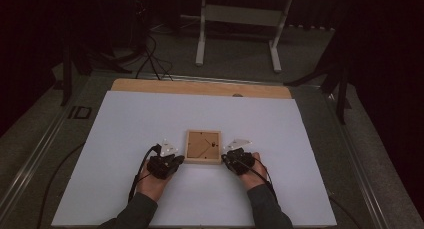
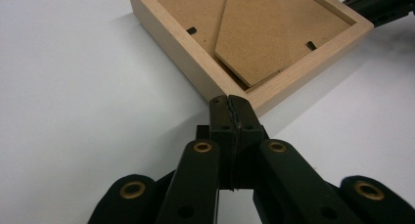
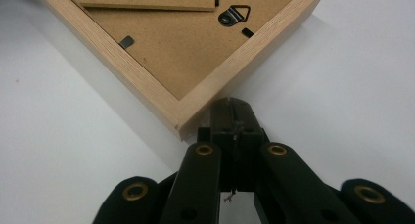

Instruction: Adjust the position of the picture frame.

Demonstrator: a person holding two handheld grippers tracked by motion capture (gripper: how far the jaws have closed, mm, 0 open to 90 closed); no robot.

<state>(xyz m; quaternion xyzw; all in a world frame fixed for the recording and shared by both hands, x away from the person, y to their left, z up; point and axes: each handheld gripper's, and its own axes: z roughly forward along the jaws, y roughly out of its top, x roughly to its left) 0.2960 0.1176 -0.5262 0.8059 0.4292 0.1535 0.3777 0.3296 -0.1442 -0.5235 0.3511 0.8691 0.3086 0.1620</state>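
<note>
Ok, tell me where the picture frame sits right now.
In the high view the picture frame lies back-up at the middle of the white table, between the left gripper and right gripper.

Dim lab or recording studio: black curtains (image 1: 385, 64) well beyond the grippers, cables (image 1: 150, 59) across grey floor, white-legged stand (image 1: 240, 19) behind, white-covered table (image 1: 125, 129) under them on metal rails (image 1: 35, 154).

Both forearms reach in low; left gripper (image 1: 176, 159) and right gripper (image 1: 224, 156) angled inward, jaws pressed together.
</note>
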